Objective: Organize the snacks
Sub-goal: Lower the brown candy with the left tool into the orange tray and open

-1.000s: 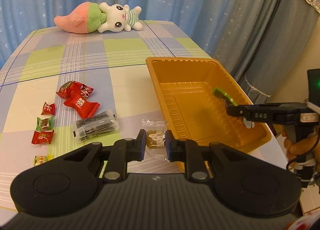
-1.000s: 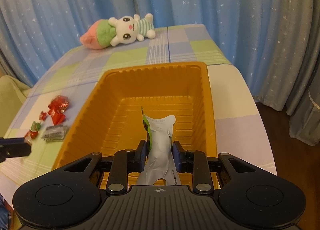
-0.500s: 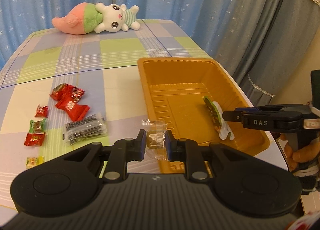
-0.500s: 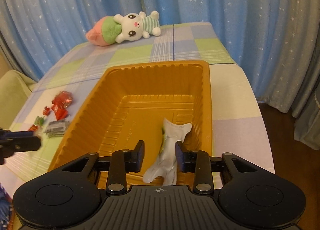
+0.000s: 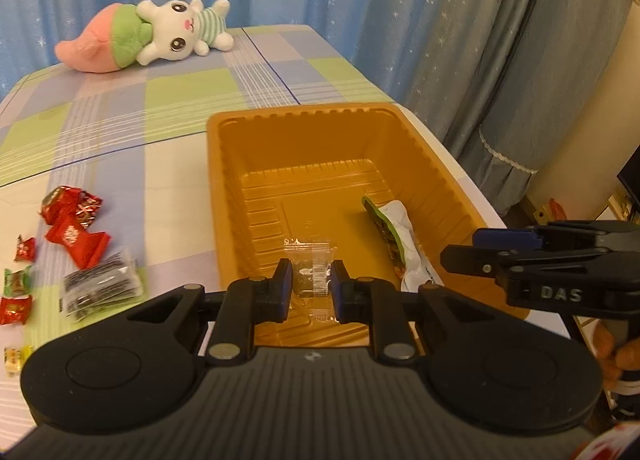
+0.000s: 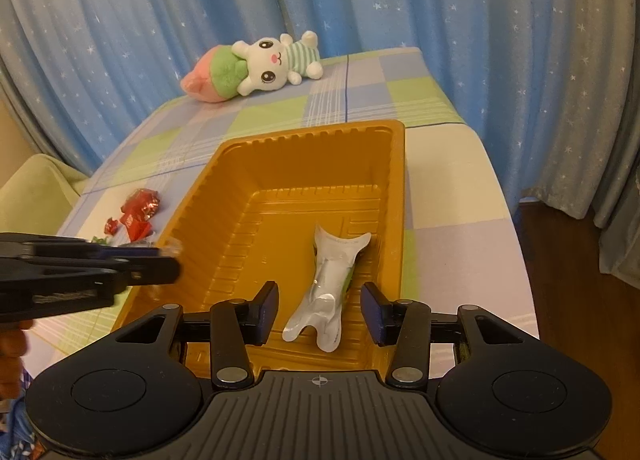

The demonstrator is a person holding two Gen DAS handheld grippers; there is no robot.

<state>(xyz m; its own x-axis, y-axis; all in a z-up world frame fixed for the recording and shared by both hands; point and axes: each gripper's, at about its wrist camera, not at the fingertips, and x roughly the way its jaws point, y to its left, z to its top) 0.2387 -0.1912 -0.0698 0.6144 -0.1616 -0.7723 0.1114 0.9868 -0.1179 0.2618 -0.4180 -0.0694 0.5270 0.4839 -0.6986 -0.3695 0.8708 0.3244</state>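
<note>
Here the left gripper (image 5: pixel 309 285) pinches a clear-wrapped candy (image 5: pixel 310 274) by its middle, hanging just above the near end of the orange plastic tray (image 5: pixel 304 120). The right gripper (image 6: pixel 319 310) is spreading its jaws, and the silver-and-green snack pouch (image 6: pixel 328 288) lies loose on the tray floor between them, untouched by either pad. The candy looks light, its cellophane slick and crinkly with flared ends that would likely slip or tear, so the firm centre seems the right place to hold it. Still waiting on the checked tablecloth (image 5: pixel 120 132), left of the tray, are red-wrapped candies (image 5: pixel 76 234), a dark clear-wrapped packet (image 5: pixel 100 288) and several small sweets (image 5: pixel 16 306). All look light and soft-wrapped, best pinched across their bodies rather than their twisted tails.
</note>
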